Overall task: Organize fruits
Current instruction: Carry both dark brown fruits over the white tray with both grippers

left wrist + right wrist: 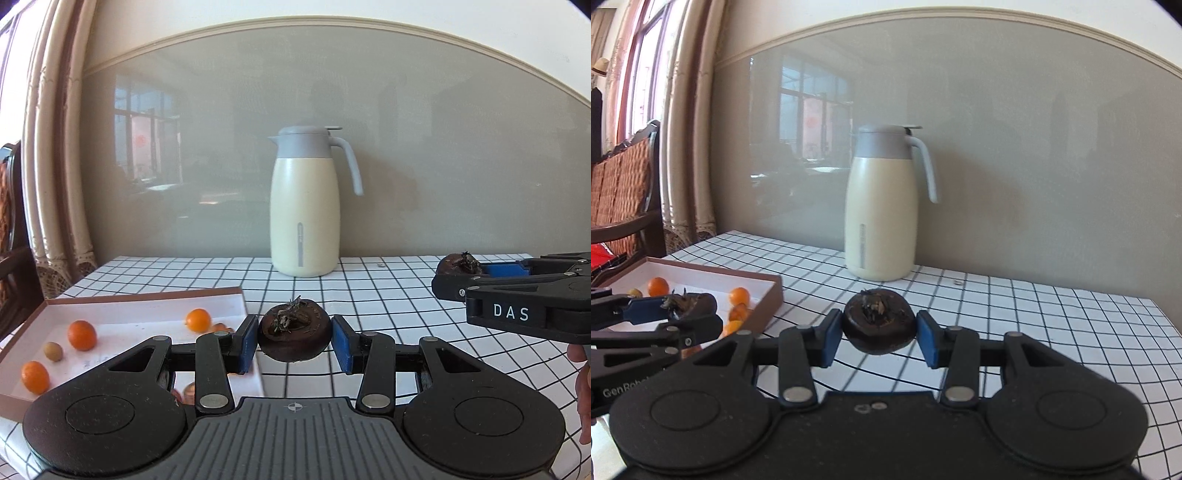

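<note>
Left wrist view, checked tablecloth (pixel 369 295), cream jug (pixel 304 206), curtain (pixel 55 147)

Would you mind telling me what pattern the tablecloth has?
The tablecloth is white with a thin black grid, clearest in the right wrist view.

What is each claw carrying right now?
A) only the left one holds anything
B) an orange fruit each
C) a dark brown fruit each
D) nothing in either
C: the left claw clamps one dark brown fruit and the right claw clamps another dark brown fruit, each between blue pads.
</note>
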`<control>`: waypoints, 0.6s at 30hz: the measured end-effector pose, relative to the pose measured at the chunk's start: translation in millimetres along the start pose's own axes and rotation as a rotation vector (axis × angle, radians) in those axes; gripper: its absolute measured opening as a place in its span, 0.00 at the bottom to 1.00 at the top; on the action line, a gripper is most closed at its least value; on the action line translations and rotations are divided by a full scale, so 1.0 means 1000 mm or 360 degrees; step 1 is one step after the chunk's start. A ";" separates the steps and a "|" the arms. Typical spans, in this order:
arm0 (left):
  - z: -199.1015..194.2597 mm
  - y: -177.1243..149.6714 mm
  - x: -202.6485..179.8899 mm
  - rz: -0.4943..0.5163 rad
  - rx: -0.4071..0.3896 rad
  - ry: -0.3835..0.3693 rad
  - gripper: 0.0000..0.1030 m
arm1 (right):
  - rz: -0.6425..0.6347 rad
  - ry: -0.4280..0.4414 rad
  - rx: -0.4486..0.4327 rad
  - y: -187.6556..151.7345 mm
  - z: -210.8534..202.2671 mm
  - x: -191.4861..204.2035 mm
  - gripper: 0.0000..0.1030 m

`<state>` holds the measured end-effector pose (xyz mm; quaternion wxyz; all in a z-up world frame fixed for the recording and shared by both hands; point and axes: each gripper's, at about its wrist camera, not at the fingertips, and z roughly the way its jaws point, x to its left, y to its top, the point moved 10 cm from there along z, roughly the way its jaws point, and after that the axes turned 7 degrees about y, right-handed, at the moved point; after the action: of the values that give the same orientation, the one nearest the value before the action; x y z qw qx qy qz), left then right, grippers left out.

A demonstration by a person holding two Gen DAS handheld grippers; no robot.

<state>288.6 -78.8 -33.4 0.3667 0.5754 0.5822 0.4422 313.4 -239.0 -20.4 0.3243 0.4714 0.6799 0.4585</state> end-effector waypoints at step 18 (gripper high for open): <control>-0.010 0.001 0.071 -0.0070 -0.0042 0.0176 0.42 | -0.0113 0.0171 -0.0056 0.017 0.016 0.068 0.34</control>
<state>274.9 -8.7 -23.7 0.3511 0.5323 0.6082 0.4727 309.9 -167.4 -11.6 0.3117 0.4160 0.7045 0.4832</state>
